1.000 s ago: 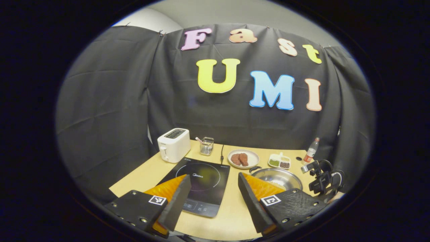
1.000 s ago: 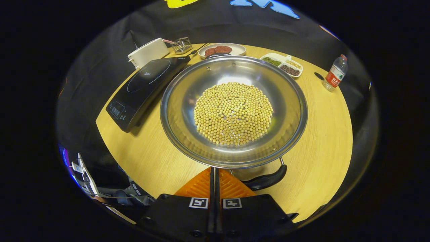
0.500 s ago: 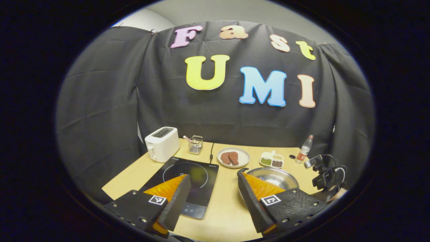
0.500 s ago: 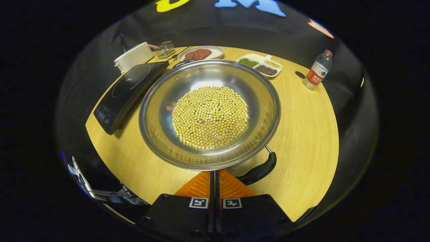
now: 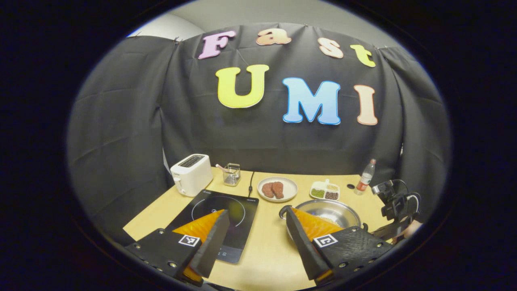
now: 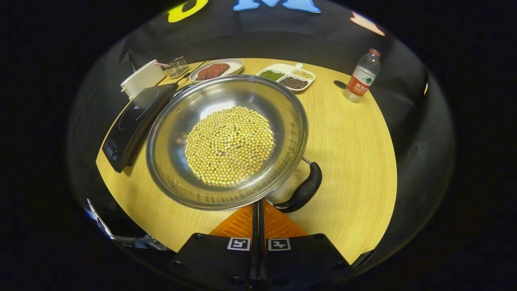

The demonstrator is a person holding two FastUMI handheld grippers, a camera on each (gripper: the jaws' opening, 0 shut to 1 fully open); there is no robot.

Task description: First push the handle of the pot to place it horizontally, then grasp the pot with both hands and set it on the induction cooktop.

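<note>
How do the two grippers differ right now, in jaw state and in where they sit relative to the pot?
The left gripper has its jaws wide apart; the right gripper has them closed together, with nothing between them. The left gripper hangs between the induction cooktop and the pot, touching neither; the right gripper's tips sit at the pot's near rim, beside its black handle. Both point across the table.
</note>
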